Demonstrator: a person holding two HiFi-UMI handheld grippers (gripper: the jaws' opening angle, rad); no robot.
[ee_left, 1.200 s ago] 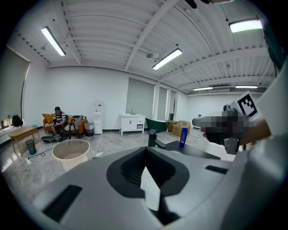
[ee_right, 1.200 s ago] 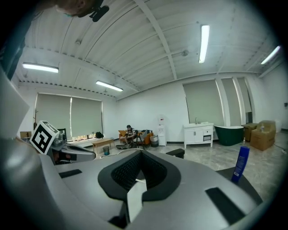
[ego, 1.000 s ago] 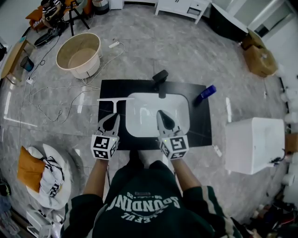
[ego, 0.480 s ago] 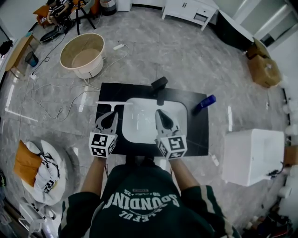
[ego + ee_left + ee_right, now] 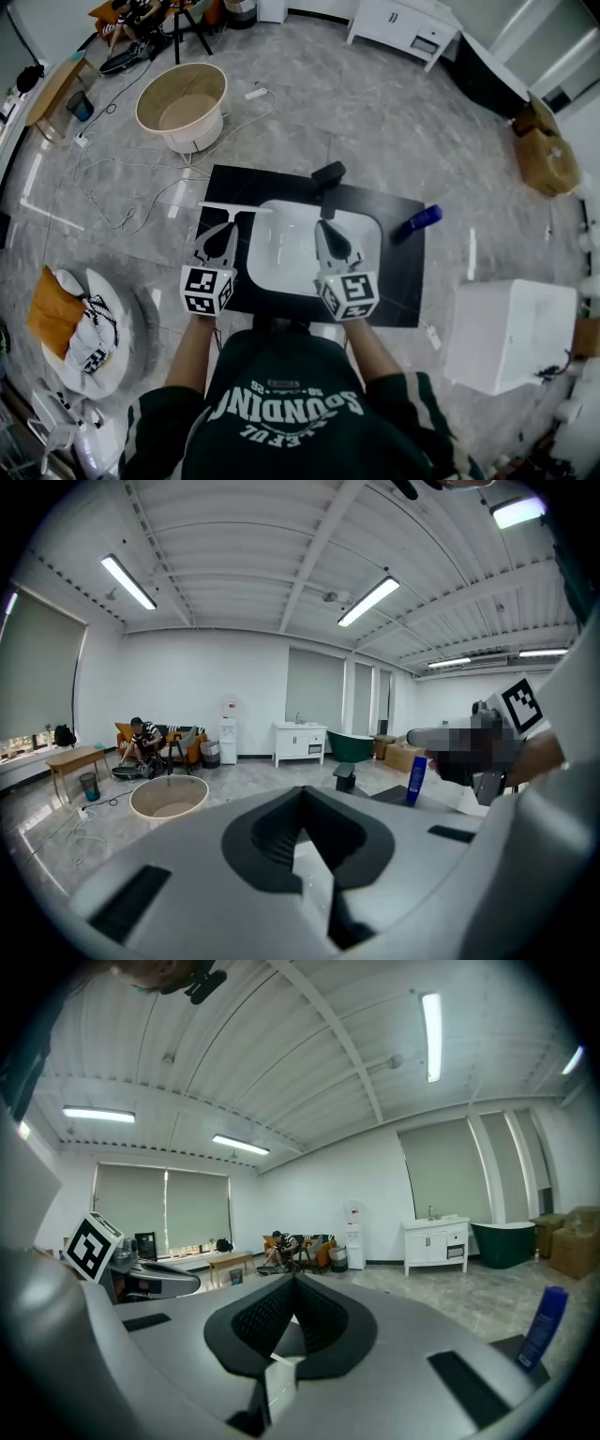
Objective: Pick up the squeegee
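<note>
The squeegee [image 5: 234, 208] lies flat on the black top [image 5: 403, 281], just left of the white sink [image 5: 281, 272], by the sink's far left corner. The left gripper [image 5: 228, 232] is also left of the sink, with its jaws closed tight and nothing in them. Its tip is right by the squeegee's handle; I cannot tell if they touch. The right gripper [image 5: 324, 228] is over the sink, jaws together and empty. A blue bottle [image 5: 419, 222] lies to the right of the sink.
</note>
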